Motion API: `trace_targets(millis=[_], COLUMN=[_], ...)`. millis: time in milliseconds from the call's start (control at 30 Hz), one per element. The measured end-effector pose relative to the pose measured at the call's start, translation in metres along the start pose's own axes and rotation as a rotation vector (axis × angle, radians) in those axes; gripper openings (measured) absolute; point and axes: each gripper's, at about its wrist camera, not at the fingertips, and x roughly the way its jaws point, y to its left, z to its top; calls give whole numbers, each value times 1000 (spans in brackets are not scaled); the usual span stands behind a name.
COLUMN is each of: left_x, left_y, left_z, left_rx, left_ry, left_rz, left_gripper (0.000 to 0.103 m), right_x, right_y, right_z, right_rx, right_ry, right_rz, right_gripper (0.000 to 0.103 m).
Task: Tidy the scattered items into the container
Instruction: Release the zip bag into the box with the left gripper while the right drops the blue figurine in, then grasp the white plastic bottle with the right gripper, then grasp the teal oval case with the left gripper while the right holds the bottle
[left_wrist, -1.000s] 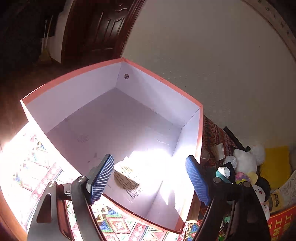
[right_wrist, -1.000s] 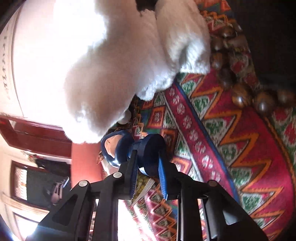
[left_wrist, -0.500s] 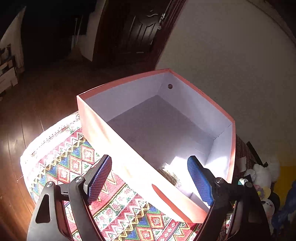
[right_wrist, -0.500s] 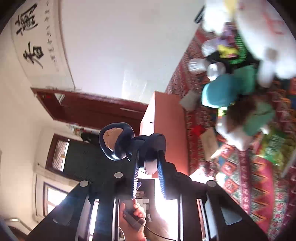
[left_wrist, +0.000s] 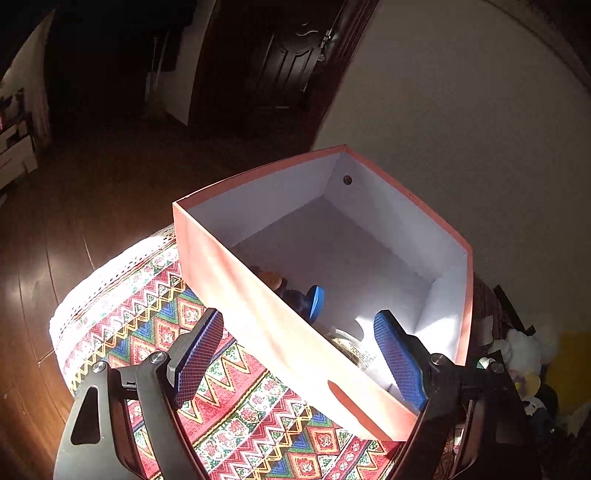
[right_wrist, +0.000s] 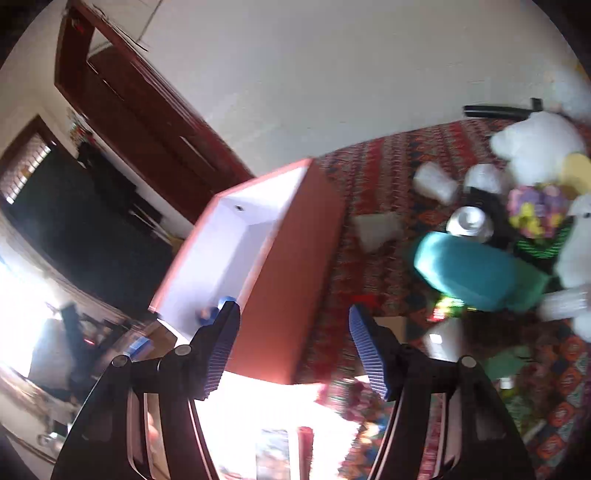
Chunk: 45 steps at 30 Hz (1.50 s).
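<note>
The container is a salmon-red box with a white inside (left_wrist: 295, 332), also in the right wrist view (right_wrist: 280, 266). A small dark-blue doll with a blue base (left_wrist: 303, 295) lies inside by the near wall, next to a printed packet (left_wrist: 351, 349); the doll shows as a blue blur in the right wrist view (right_wrist: 214, 312). My left gripper (left_wrist: 297, 356) is open and empty, straddling the box's near wall. My right gripper (right_wrist: 291, 350) is open and empty, above the box's end. Scattered items lie right of the box: a teal plush (right_wrist: 469, 269), a white plush (right_wrist: 535, 144), white cups (right_wrist: 434, 182).
The box stands on a patterned red cloth (left_wrist: 229, 398) whose left edge drops to a dark wooden floor (left_wrist: 74, 206). A pale wall (left_wrist: 461, 129) is behind. More toys are piled at the far right (left_wrist: 524, 358).
My right gripper has opened and let go of the blue doll, which now lies in the box. My left gripper has drawn back from the box, still open.
</note>
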Motion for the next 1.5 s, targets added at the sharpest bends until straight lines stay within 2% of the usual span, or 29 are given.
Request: trace_targets(millis=[100,167,333,400,467,533,633,667,700,767,800,833,867,967,1100,1200,1233,1300,1333,1400,1500], left_x=[-4,-7,-9,-8,-5,0,9,12,15,22,24,24,24,19,4,-34,-46,-53,-44,-4,77], left_y=[-16,-30,-77,-94,-110,-126,-152,-161,-172,-189,-196,-200,-202,-207,-207,-214,-220,-240,-253,-272,-276], left_z=[-10,-17,-38,-47,-55,-62,-76,-81,-88,-98,-101,-102,-102,-100,-94,-105,-112,-121,-122,-121,-120], left_rx=[19,43,160,205,246,280,340,363,392,444,455,451,434,354,172,82,70,73,84,74,-29], left_ry=[10,18,30,37,52,70,108,118,107,75,73,72,77,95,113,88,62,45,68,168,350], left_rz=[-31,-46,-70,-77,-90,-103,-135,-129,-93,-5,28,36,24,18,10,-94,-114,-202,-240,-279,-252], left_gripper=[84,84,84,84,84,84,84,87,96,103,103,103,103,103,103,103,103,103,103,103,99], right_x=[12,20,51,75,93,84,43,26,7,-28,-40,-50,-58,-72,-76,-75,-74,-74,-75,-78,-84], right_y=[-55,-68,-48,-50,-59,-67,-84,-93,-106,-142,-164,-178,-186,-203,-216,-206,-204,-199,-197,-196,-199], right_z=[-19,-28,-34,-36,-41,-45,-59,-64,-70,-75,-74,-69,-61,-37,-30,-27,-26,-24,-24,-23,-22], right_rx=[-51,-109,-265,-302,-312,-283,-167,-127,-69,110,217,272,277,259,320,286,281,269,263,267,287], right_ry=[64,104,155,203,253,250,262,250,225,159,131,104,72,8,-28,-12,-10,-11,-13,-18,-29], right_rz=[-167,-228,-300,-363,-383,-330,-142,-80,-13,126,188,234,260,235,290,273,281,286,285,289,305], right_gripper=[61,61,60,60,44,44,44,43,43,43,43,43,43,43,44,44,44,44,44,44,44])
